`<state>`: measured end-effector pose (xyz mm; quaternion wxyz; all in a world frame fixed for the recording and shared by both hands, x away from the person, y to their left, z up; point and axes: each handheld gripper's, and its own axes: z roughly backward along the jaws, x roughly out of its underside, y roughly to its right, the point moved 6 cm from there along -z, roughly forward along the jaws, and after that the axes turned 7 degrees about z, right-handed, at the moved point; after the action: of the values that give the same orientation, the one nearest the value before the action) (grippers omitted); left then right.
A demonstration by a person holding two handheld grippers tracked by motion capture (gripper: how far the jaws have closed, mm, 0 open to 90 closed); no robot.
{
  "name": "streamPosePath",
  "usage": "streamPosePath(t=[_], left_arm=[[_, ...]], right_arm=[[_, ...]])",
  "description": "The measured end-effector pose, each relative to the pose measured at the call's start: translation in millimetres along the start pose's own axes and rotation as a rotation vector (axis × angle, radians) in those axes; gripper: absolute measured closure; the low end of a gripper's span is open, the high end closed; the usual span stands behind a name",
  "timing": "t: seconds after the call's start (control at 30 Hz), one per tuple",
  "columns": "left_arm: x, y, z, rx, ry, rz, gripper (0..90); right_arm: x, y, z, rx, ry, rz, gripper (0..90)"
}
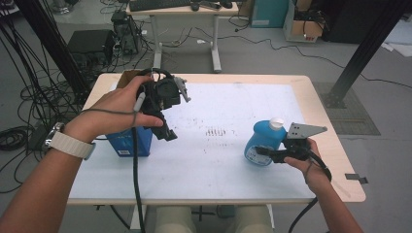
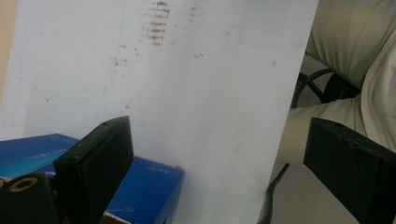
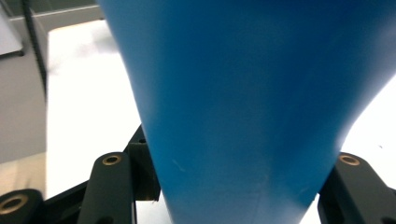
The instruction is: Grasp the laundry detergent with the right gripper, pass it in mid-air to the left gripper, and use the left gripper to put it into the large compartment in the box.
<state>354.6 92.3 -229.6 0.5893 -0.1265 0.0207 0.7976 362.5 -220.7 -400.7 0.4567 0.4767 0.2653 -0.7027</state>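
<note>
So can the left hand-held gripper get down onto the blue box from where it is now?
Probably yes. The left hand-held gripper hangs open just above the blue box, nothing between them. The right hand-held gripper is far off, clamped on the blue bottle.

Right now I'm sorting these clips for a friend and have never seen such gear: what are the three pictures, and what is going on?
A person sits at a table covered with a white sheet, a hand-held two-jaw gripper in each hand. The high view looks down from above; the other two come from cameras riding on the grippers. The right gripper is clamped on a blue bottle with a white cap; its own view shows the bottle between the jaws. The left gripper is open and holds nothing, raised above a blue box, which also appears under its jaws.
</note>
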Motion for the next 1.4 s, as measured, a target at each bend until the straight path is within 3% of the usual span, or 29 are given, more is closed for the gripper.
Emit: streamPosePath(t=[0.13,0.37,0.63,0.9,1.4], left_arm=[[-6.4,2.6,8.1,0.009,0.031,0.013,8.7],[-12.7,7.4,21.7,0.005,0.034,0.006,7.4],[-21.6,18.2,37.7,0.018,0.057,0.025,5.0],[-31.2,30.0,48.8,0.04,0.04,-0.02,4.1],[-51.4,48.8,50.2,0.086,0.052,-0.092,4.6]], right_arm=[[-13.9,-8.9,2.9,-0.048,0.013,0.01,42.9],[-34.4,-20.6,7.8,-0.113,0.026,0.014,42.8],[-55.4,-30.7,12.7,-0.191,0.026,0.016,42.8],[-71.6,-40.9,13.0,-0.25,0.025,0.036,42.9],[-100.3,-62.0,-1.2,-0.342,0.04,0.1,42.8]])
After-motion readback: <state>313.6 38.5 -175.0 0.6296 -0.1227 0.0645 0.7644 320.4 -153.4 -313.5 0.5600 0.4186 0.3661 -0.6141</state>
